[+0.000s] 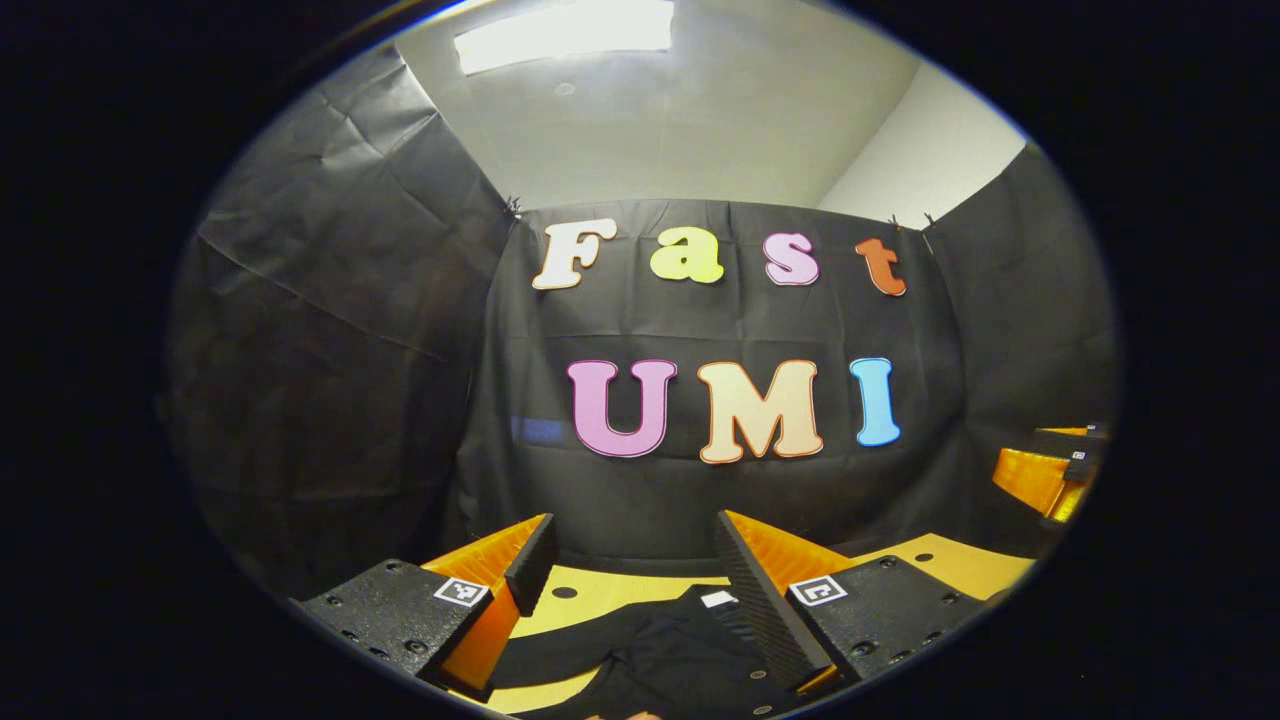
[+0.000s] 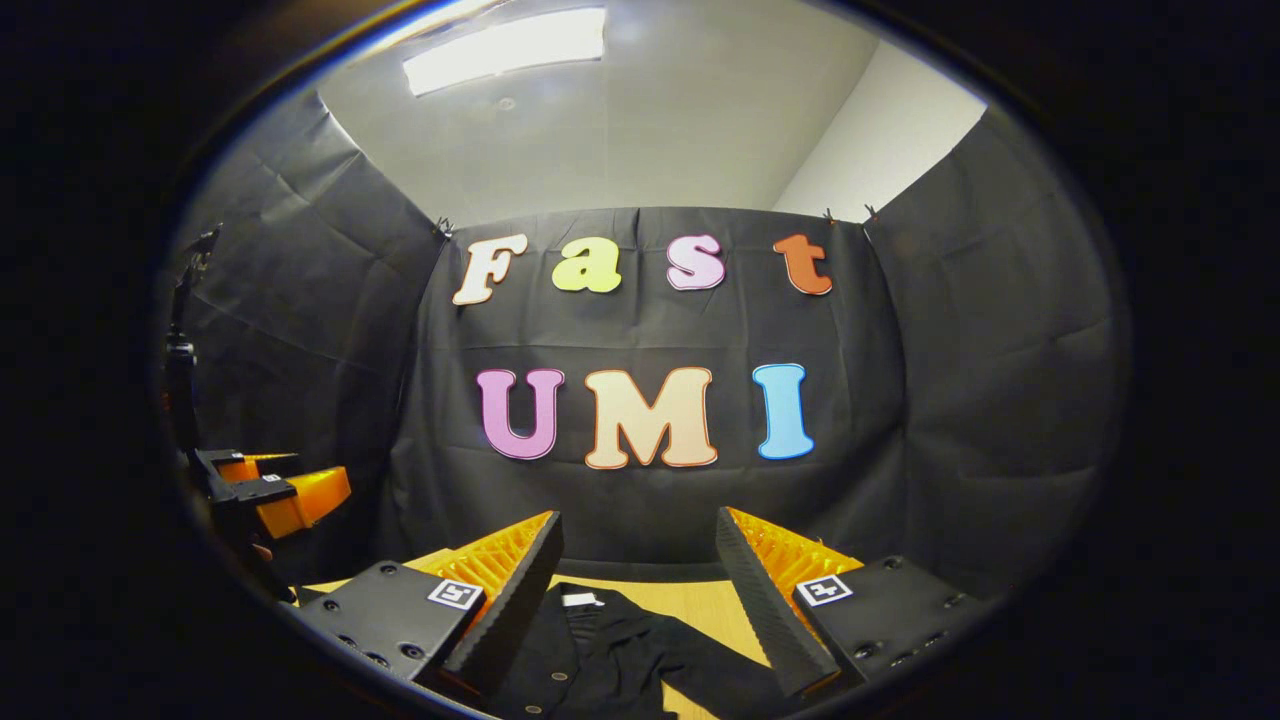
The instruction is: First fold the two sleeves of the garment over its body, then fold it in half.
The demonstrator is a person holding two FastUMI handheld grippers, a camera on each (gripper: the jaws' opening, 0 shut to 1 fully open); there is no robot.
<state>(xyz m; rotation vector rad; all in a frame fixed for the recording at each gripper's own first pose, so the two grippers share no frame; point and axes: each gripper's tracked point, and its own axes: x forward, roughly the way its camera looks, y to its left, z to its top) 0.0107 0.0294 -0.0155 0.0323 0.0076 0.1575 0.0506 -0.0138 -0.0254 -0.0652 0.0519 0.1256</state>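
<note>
1. My left gripper (image 1: 632, 555) has its fingers spread wide apart with nothing between them; they hang above the garment (image 1: 660, 650) without touching it.
2. My right gripper (image 2: 640, 550) is the same: fingers wide apart, empty, held above the garment (image 2: 600, 650).
3. In the left gripper view, the garment is dark and lies flat on the table (image 1: 960, 562), its collar end with a small white tag (image 1: 718, 599) just beside my right-hand finger. A sleeve runs out from the body toward the lower left.
4. In the right gripper view, the garment's collar and white tag (image 2: 580, 599) sit just beside my left-hand finger, a row of buttons runs down its front, and a sleeve stretches out toward the lower right. Neither sleeve looks folded over the body.
5. The table is a pale wood colour with small dark holes, and it shows on both sides of the garment.
6. Beyond the garment, the far edge of the table meets the black cloth wall (image 2: 650, 500).
7. Well off to the side of the garment, each view catches the other gripper: at the right edge in the left gripper view (image 1: 1050, 480), at the left edge in the right gripper view (image 2: 265, 495).
</note>
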